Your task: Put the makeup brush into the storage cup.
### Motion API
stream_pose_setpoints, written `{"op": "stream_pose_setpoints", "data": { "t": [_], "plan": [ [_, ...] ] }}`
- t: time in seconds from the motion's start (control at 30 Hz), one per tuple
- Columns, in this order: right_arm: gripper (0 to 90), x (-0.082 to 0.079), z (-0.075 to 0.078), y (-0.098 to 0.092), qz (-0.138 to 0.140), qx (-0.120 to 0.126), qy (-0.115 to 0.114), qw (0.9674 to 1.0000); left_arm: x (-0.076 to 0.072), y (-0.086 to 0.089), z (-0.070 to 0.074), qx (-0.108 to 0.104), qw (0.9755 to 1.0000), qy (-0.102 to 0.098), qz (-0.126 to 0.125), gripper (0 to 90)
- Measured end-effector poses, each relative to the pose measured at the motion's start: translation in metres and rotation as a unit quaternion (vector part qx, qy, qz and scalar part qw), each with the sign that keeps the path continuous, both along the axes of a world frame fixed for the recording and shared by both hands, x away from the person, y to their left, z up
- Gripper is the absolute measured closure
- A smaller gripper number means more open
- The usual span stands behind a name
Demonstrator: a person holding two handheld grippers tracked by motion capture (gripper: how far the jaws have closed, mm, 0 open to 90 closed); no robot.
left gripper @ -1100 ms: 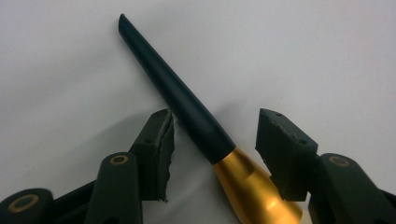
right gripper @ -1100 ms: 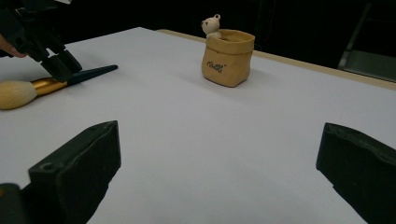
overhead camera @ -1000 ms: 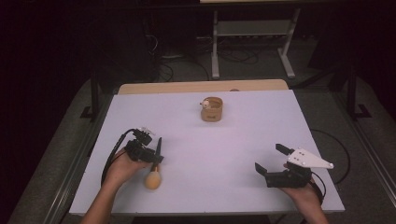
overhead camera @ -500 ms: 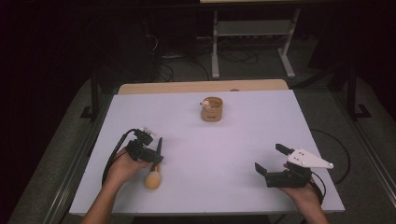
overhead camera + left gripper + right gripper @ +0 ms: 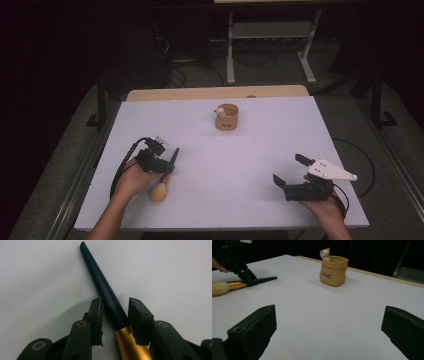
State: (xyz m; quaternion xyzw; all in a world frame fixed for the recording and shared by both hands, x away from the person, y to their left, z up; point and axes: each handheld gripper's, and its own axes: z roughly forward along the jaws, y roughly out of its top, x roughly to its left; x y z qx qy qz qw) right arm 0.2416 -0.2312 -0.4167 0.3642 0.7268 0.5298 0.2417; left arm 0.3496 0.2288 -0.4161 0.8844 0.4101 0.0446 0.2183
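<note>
Brush point(image 5: 107, 293) lies between left gripper point(image 5: 115, 308) jaws, unclamped

Counted on the white table point(image 5: 260, 165)

One brush point(image 5: 164, 181) is seen — one bear pot point(image 5: 227, 117) beyond it — and two grippers are counted.

Surface point(image 5: 250, 150): we see it spread ahead of us, carrying everything.
Pouch-shaped pot point(image 5: 227, 117): toward the far middle, a small bear figure point(image 5: 219, 111) at its left rim.
Brush point(image 5: 165, 176): near left, lying flat, between our left claw point(image 5: 172, 161) jaws.
Right claw point(image 5: 289, 170): near right, well apart from the pot.
</note>
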Motion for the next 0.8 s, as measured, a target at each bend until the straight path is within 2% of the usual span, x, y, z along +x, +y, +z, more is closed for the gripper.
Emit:
{"op": "stream_pose_setpoints", "data": {
  "t": [0.07,0.1,0.23,0.57,0.77,0.8],
  "plan": [
    [0.0,0.000,0.000,0.000,0.000,0.001,0.000,1.0000,-0.001,-0.002,0.000,-0.012,0.9998,-0.007,0.012,66.7],
    [0.0,0.000,0.000,0.000,0.000,0.001,0.000,1.0000,0.000,0.000,0.001,0.000,1.0000,-0.004,-0.002,67.3],
    [0.0,0.000,0.000,0.000,0.000,0.001,0.000,1.0000,-0.001,-0.002,0.001,-0.002,1.0000,-0.003,-0.004,68.6],
    [0.0,0.000,0.000,0.000,-0.001,0.001,0.001,1.0000,-0.003,-0.009,0.001,0.005,0.9995,-0.002,-0.031,71.0],
    [0.0,0.000,0.000,0.000,-0.002,0.001,0.001,1.0000,-0.006,-0.016,0.001,0.002,0.9991,-0.003,-0.042,73.5],
    [0.0,0.000,0.000,0.000,-0.002,0.001,0.001,1.0000,-0.006,-0.016,0.001,0.008,0.9988,-0.002,-0.048,73.8]
  ]
}}
